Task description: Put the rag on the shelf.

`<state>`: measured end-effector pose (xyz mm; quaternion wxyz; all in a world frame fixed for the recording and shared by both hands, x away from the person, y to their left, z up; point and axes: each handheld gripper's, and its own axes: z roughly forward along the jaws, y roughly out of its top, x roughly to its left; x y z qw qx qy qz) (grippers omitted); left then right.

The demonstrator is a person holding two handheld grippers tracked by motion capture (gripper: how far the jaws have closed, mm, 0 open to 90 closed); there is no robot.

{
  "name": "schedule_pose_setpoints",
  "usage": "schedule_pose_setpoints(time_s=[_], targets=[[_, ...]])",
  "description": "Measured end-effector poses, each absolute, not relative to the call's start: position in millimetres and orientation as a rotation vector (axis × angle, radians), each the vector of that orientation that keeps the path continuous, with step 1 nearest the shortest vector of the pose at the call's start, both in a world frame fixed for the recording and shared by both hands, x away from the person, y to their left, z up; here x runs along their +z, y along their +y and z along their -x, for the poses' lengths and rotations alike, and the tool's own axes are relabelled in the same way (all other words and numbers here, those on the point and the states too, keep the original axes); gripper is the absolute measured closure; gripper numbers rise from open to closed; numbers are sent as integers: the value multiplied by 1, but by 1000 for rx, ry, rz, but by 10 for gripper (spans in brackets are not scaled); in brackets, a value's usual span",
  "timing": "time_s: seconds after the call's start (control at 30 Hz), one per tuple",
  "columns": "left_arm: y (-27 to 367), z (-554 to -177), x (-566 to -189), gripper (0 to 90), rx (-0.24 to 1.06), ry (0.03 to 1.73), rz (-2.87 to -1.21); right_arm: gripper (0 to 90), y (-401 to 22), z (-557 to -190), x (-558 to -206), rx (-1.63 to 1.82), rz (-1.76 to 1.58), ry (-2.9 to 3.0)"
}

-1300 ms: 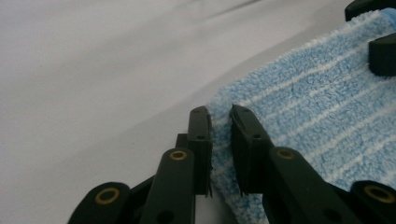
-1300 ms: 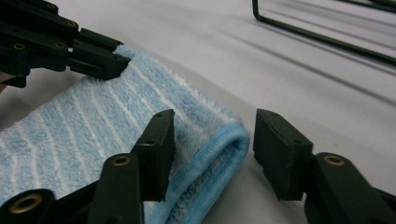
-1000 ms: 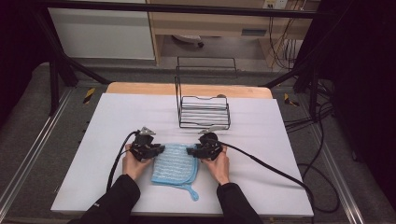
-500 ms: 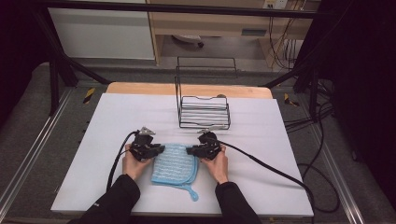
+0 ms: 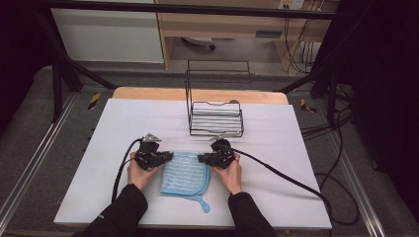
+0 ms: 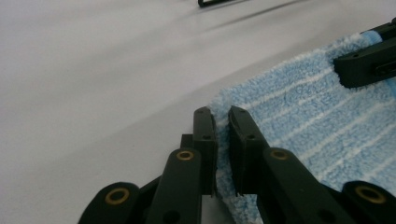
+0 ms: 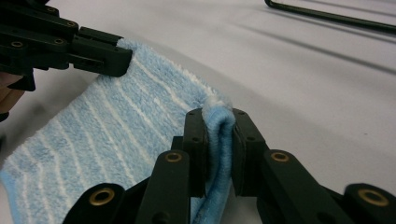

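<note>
A light blue towel [image 5: 184, 173] with white stripes lies folded on the white table [image 5: 123, 123], a hanging loop [image 5: 205, 205] at its near corner. My left gripper [image 5: 170, 157] is shut on the towel's far left corner; in the left gripper view the jaws [image 6: 222, 112] pinch the terry edge [image 6: 317, 121]. My right gripper [image 5: 200, 158] holds the far right corner. Its jaws [image 7: 218, 114] have just been closing and now press a fold of the towel [image 7: 116, 126] between them. Each gripper view also shows the other gripper on the opposite corner.
A black wire rack [image 5: 216, 118] stands on the table just beyond the towel and both grippers. Cables trail from the grippers, the right one across the table toward its right edge. A wooden strip runs along the table's far edge.
</note>
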<state>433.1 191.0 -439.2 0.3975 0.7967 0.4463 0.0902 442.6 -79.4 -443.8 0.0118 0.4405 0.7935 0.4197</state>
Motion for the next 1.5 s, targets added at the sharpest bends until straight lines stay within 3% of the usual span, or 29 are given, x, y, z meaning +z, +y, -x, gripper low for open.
schedule_pose_setpoints(time_s=[1.5], targets=[[198, -386, -371, 825, 338, 925, -1833, 793, -100, -402, -372, 1550, -1127, 2294]])
